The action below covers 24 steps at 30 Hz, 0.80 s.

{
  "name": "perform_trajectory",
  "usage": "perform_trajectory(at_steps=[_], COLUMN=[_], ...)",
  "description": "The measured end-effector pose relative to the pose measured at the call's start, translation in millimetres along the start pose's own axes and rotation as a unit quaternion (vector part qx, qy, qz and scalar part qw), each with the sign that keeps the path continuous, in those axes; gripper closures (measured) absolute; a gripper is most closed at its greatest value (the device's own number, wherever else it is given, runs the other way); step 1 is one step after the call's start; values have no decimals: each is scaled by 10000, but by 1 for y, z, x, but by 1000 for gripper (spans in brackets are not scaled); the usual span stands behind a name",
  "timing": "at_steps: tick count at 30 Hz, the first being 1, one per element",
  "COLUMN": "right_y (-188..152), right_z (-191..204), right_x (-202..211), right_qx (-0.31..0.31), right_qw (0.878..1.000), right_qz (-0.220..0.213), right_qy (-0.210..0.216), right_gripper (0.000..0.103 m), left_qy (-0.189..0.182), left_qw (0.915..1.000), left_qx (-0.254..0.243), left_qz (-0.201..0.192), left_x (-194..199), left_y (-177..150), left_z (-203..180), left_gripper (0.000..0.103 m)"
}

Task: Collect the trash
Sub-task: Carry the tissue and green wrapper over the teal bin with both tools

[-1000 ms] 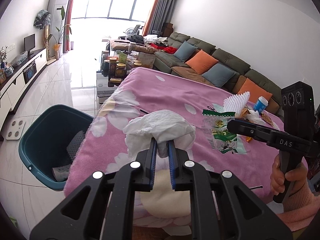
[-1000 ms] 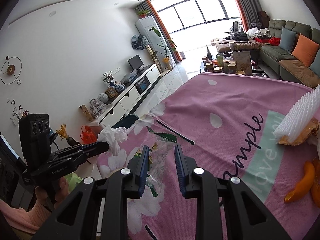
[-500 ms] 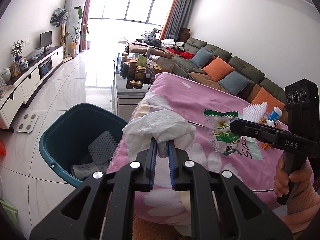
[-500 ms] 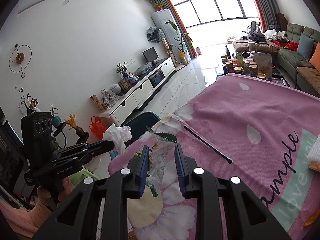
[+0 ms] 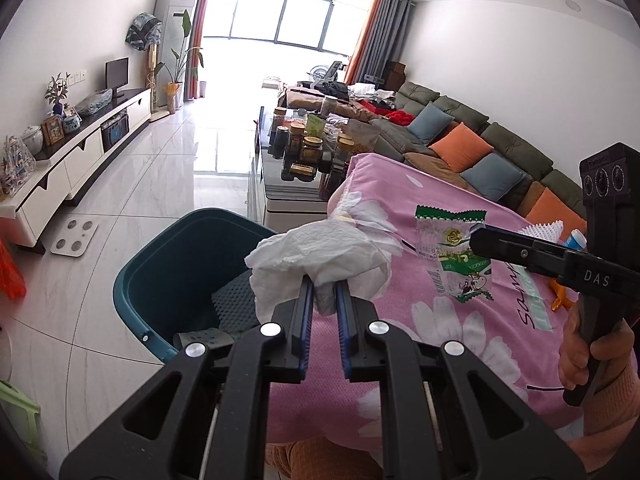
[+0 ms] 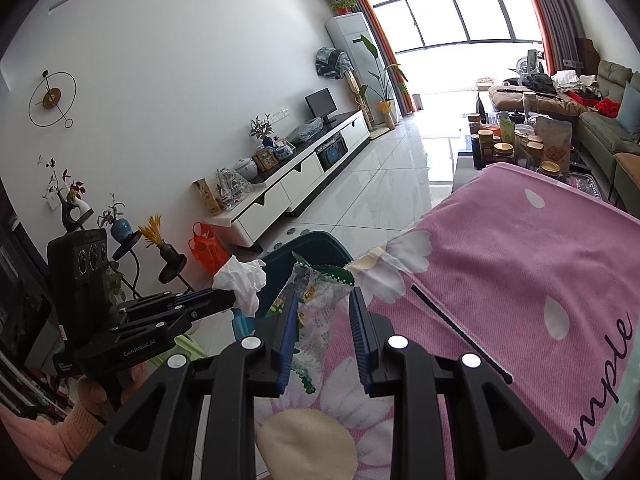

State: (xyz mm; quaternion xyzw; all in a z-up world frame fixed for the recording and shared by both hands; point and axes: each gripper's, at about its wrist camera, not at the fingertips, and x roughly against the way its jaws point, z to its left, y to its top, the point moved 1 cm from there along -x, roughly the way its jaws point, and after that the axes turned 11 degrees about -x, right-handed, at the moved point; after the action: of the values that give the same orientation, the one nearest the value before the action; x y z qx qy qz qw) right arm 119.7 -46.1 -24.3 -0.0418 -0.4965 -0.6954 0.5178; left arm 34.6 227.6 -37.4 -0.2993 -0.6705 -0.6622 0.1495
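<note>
Nearby, teal bin [image 5: 168, 280] beside pink-clothed table [image 5: 452, 344].

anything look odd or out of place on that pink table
A thin black stick lies loose across the pink tablecloth, and orange peel and white foam netting sit at the far side. It looks like uncollected trash; nothing is spilled or broken.

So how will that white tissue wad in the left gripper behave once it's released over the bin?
The white tissue wad bulges in soft crumples around the left gripper, so it is probably floppy and very light. It may drift rather than drop straight into the teal bin. Its creased surface looks unlikely to slip.
</note>
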Motion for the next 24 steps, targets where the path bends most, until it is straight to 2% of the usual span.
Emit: perform_trajectory(at_steps=[13,24], right_y=[12,19], right_z=[11,21], right_x=[-32,-54], right_qx=[150,295], right_qw=[9997,9991], right_qz=[198,300], right_qy=[13,18], right_gripper=[79,79], left_qy=[264,397], left_qw=[9996,9989], left_qx=[114,213], left_qz=[69,120], left_x=[-7,-12], left_y=[-2,-2], left_z=[26,35], left_gripper=[91,91])
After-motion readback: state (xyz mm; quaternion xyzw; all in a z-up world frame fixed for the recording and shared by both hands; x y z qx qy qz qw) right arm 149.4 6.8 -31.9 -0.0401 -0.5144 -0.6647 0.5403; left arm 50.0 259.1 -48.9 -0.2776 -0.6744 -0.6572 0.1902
